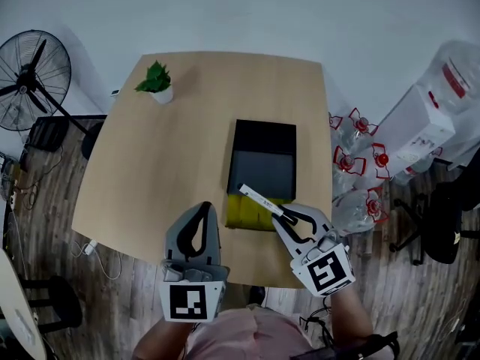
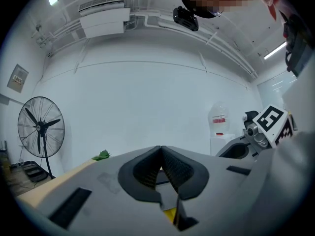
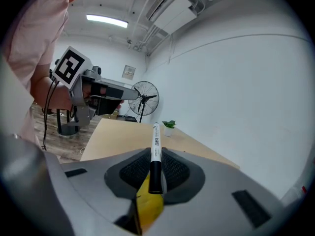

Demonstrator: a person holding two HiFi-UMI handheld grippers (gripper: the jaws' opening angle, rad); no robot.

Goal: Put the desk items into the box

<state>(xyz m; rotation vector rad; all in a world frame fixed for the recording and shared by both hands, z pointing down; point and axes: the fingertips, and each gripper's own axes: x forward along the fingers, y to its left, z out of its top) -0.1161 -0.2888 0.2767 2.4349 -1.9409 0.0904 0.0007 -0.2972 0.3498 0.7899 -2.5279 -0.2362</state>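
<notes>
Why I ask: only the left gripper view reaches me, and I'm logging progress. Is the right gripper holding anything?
Observer: Yes, the right gripper is shut on a white marker with a black cap.
Operator: Where is the box?
Observer: The black box lies open on the right half of the table; the marker's tip reaches over its near end.
Operator: Anything in it?
Observer: A yellow item shows at its near end.

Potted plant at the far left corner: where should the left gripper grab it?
Probably the white pot, across its sides below the leaves, left gripper coming in level from the near side: it stands upright and leaves cover its top.
</notes>
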